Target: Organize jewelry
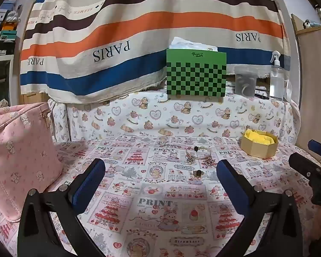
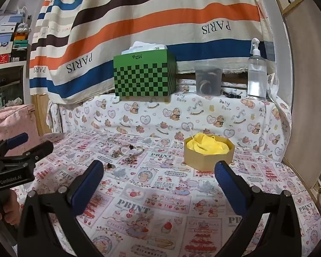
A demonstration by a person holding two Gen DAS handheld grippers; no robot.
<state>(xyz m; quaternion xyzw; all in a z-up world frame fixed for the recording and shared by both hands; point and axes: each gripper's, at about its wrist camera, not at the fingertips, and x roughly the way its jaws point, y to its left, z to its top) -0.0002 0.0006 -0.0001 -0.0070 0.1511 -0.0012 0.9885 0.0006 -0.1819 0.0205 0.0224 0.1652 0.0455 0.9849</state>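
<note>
Loose jewelry lies on the printed cloth: a silver bangle (image 1: 198,152) with a dark bead, small charm pieces (image 1: 209,162) beside it, and a dark ring (image 1: 198,173) nearer me. The same bangle (image 2: 131,150) and ring (image 2: 109,166) show in the right wrist view. A gold octagonal box (image 1: 259,145) lined with yellow paper stands at the right, also in the right wrist view (image 2: 208,153). My left gripper (image 1: 160,171) is open and empty, short of the jewelry. My right gripper (image 2: 159,172) is open and empty, near the box.
A pink bag (image 1: 17,154) stands at the left. On the raised ledge behind are a green checkered box (image 1: 195,75), a clear cup (image 1: 245,81) and a spray bottle (image 1: 277,79). A striped blanket (image 1: 139,32) hangs behind.
</note>
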